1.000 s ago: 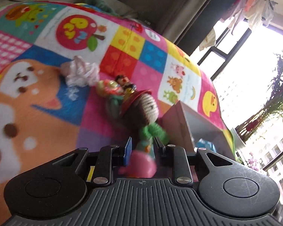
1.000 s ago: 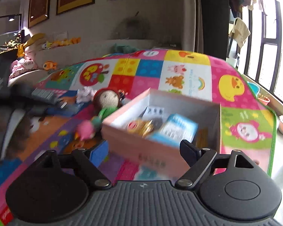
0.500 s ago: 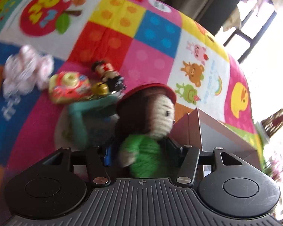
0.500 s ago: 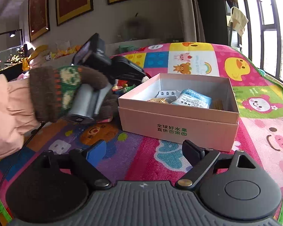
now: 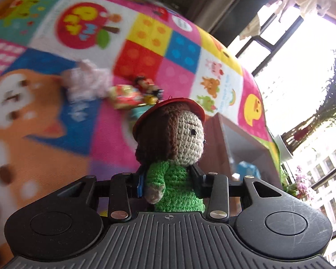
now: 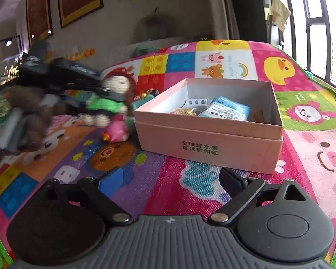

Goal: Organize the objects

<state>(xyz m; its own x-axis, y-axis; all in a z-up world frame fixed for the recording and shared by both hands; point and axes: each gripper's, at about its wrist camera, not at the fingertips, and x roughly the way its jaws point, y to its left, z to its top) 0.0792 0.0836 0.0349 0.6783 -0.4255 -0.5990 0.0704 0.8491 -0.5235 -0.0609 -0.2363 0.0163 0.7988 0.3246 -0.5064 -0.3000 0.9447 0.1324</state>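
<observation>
My left gripper (image 5: 168, 185) is shut on a crocheted doll (image 5: 174, 139) with a red hat, brown hair and green body, held upright above the mat. The doll also shows, blurred, in the right wrist view (image 6: 114, 94), left of the pink cardboard box (image 6: 210, 143). The open box holds a blue packet (image 6: 228, 109), a blister pack and a gold item. My right gripper (image 6: 168, 179) is open and empty, low over the mat in front of the box. A pink bird toy (image 6: 116, 132) lies on the mat beside the box's left corner.
A colourful play mat (image 6: 302, 116) covers the floor. A pale fluffy toy (image 5: 87, 83), a red-yellow toy (image 5: 127, 95) and a small figure (image 5: 145, 84) lie on the mat beyond the doll. Windows stand to the right, a wall with framed pictures behind.
My left gripper closed on the doll's green body and lifted it off the mat. The pink bird toy stayed on the mat. My right gripper stayed open in front of the box.
</observation>
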